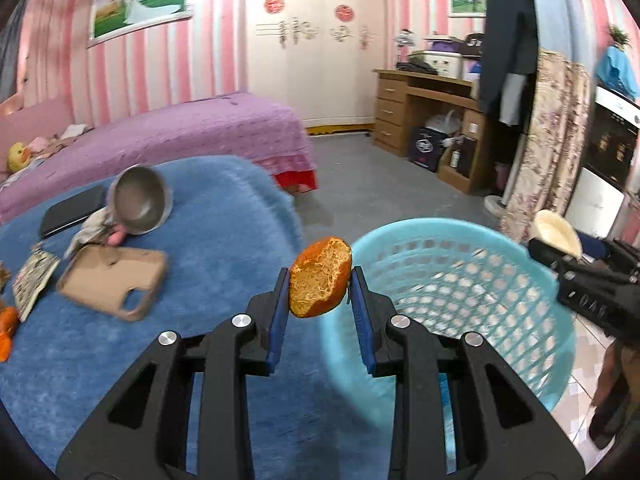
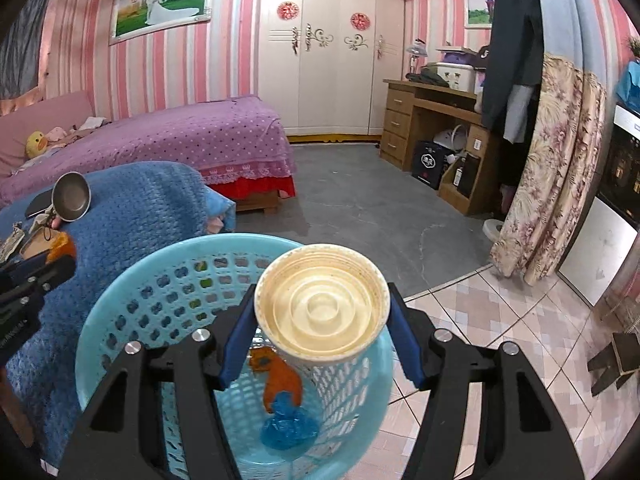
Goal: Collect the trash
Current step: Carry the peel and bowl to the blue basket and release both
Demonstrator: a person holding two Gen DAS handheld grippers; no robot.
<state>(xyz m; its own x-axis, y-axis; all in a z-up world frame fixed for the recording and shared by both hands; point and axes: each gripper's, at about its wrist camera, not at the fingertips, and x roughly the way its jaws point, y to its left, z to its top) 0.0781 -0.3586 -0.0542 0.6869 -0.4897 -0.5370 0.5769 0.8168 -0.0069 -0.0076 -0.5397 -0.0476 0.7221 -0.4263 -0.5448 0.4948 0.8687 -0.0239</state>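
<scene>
Both grippers carry trash toward a light-blue perforated basket point(image 2: 120, 304) standing on the floor beside a surface draped in a blue blanket point(image 1: 208, 216). The left gripper point(image 1: 320, 280) pinches a piece of orange peel point(image 1: 320, 276) between its 2 blue pads, pith side facing the camera, just short of the basket's near rim. The right gripper point(image 2: 322, 308) clamps a cream paper cup point(image 2: 322, 308) across its mouth, held directly above the basket opening; its hollow faces the camera. Inside the basket lie 1 further strip of orange peel point(image 2: 284, 376) and a crumpled blue wrapper point(image 2: 290, 424). The peel appears light, leathery and slightly pliant, so a grip across its broad faces, as here, should hold without slipping. The cup appears light and thin-walled; pressure at the rim, its stiffest part, should deform it least, whereas squeezing lower down could buckle the wall. A metal bowl point(image 1: 140, 200) and a tan phone case point(image 1: 116, 280) rest on the blanket.
</scene>
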